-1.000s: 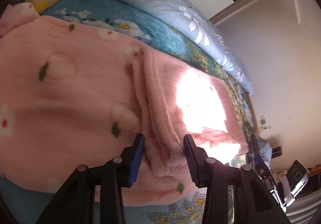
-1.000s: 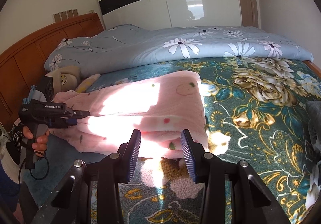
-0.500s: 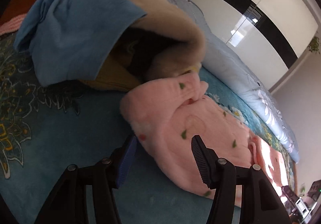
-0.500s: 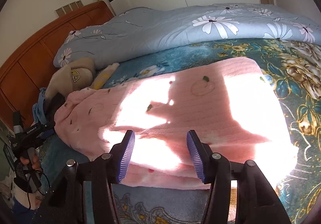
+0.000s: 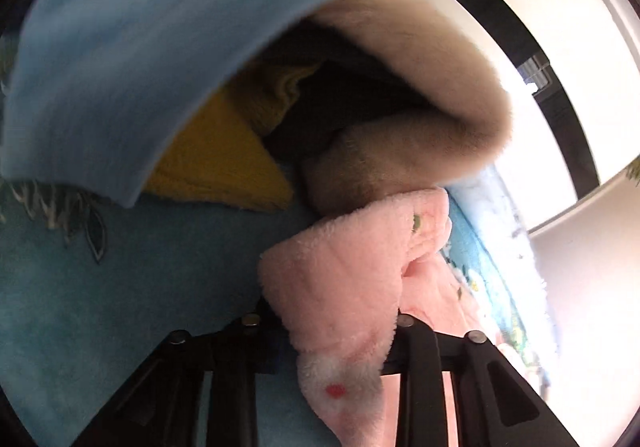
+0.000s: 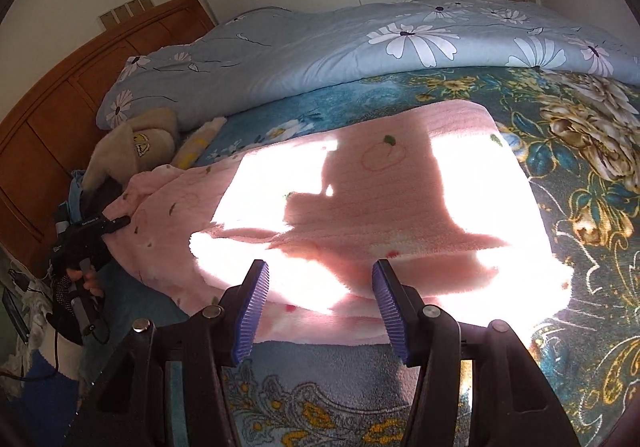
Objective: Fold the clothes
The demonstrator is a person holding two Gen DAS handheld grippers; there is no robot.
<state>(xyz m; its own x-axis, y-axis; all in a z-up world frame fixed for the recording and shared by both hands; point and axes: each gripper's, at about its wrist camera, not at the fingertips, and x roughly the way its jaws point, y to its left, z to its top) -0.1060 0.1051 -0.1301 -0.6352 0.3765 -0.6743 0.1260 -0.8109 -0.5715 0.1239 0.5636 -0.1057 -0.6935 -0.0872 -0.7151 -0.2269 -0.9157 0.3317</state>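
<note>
pink fleece garment [image 5: 340, 287], one: left gripper [image 5: 332, 321] fingers closing on it (right gripper [image 6: 320, 307] fingers apart).

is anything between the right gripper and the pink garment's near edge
Nothing visible. The right gripper has open jaws right at the near edge of the pink fleece garment, with only bare bedspread below the fingers.

A pink fleece garment [image 6: 384, 207] — printed with small peach outlines, green leaves and red dots — lies folded in thick layers across the floral bedspread [image 6: 580, 151]. Its far end, near the headboard, bunches into a rumpled fold [image 5: 340, 287] raised off the bedspread.
</note>
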